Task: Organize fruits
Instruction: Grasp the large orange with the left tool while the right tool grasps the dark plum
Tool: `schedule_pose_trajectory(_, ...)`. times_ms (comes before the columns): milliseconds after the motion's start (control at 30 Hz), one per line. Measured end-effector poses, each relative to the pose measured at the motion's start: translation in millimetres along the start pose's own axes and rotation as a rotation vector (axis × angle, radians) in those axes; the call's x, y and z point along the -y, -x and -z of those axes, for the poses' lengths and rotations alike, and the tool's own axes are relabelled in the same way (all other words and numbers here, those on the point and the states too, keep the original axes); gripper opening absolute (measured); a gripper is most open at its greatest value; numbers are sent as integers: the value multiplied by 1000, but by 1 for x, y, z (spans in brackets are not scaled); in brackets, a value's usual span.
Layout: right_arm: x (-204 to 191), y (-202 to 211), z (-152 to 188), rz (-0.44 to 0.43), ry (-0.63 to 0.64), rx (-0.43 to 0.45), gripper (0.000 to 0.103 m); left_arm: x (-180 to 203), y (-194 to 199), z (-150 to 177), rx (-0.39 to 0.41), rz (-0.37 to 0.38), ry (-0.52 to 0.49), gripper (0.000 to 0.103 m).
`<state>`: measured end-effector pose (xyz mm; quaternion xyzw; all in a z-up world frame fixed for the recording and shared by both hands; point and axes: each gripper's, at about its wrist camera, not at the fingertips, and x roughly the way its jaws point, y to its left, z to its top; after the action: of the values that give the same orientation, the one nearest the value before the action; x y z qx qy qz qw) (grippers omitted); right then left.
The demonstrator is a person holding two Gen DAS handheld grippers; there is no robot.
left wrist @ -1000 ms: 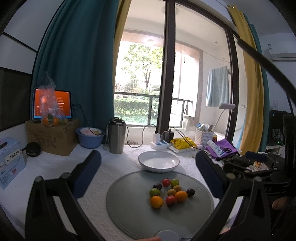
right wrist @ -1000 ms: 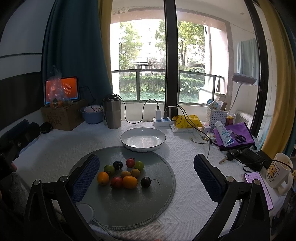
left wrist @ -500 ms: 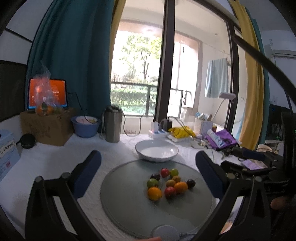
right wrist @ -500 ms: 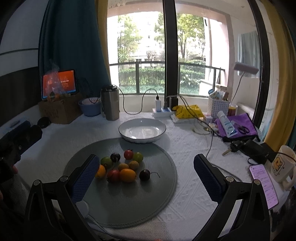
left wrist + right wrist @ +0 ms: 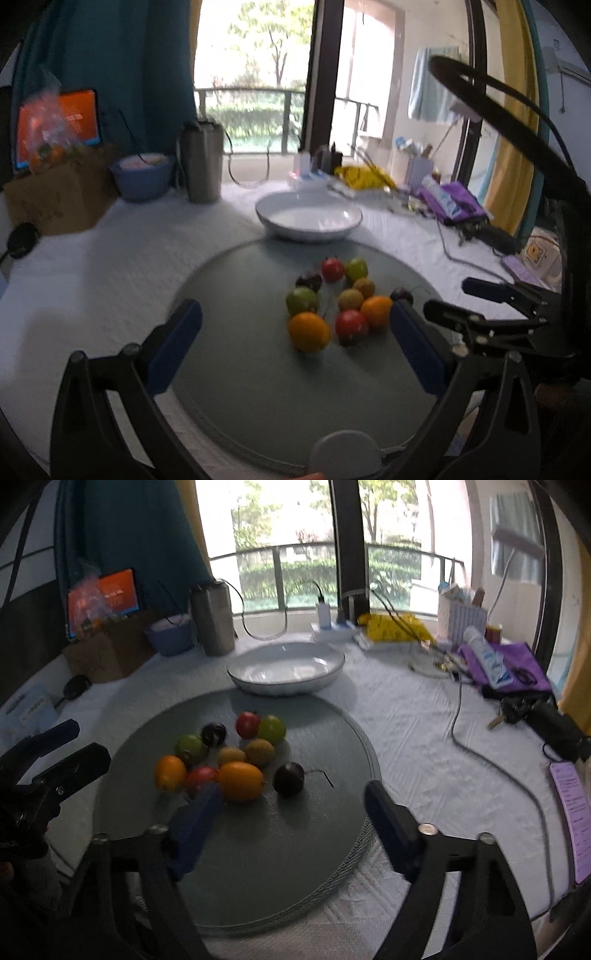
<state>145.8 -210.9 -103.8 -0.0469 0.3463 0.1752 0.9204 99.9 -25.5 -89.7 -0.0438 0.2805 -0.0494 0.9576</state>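
Observation:
Several small fruits lie clustered on a round grey mat (image 5: 258,387) (image 5: 277,849): an orange one (image 5: 308,331) (image 5: 169,772), a red one (image 5: 351,324), a green one (image 5: 301,300), a larger orange one (image 5: 240,781) and a dark plum (image 5: 289,778). An empty white bowl (image 5: 308,218) (image 5: 286,668) sits just behind the mat. My left gripper (image 5: 295,321) is open above the near side of the cluster. My right gripper (image 5: 295,801) is open, just short of the plum and the larger orange fruit.
A steel flask (image 5: 201,158), a blue bowl (image 5: 142,177) and a cardboard box (image 5: 55,192) stand at the back left. A purple pouch (image 5: 506,664), cables, keys, a phone (image 5: 570,805) and a mug (image 5: 543,254) lie at the right. A white cloth covers the table.
Both grippers have moved forward and down toward the fruit cluster, which now looks larger and sits between the fingers. Both stay open. The fruits have not moved.

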Motion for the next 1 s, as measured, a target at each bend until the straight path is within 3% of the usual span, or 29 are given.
schedule_pose_trajectory(167, 11, -22, 2, -36, -15, -58, 68, 0, -28, 3, -85, 14, 11, 100)
schedule_pose_trajectory(233, 14, -30, 1, -52, -17, -72, 62, 1, -37, 4, -117, 17, 14, 90)
schedule_pose_trajectory(400, 21, -43, 1, -81, -23, -94, 48, 3, -55, 7, -187, 3, 13, 76)
schedule_pose_trajectory(500, 24, -47, -2, -114, -27, -100, 47, 2, -63, 8, -216, -3, 18, 68)
schedule_pose_trajectory(733, 24, -57, -11, -196, -23, -126, 44, -2, -65, 7, -227, -10, 54, 55)
schedule_pose_trajectory(900, 23, -60, -12, -241, -14, -137, 28, -7, -65, 10, -238, 19, 91, 51)
schedule_pose_trajectory(1000, 21, -60, -11, -250, -8, -133, 27, -8, -66, 10, -243, 56, 118, 39)
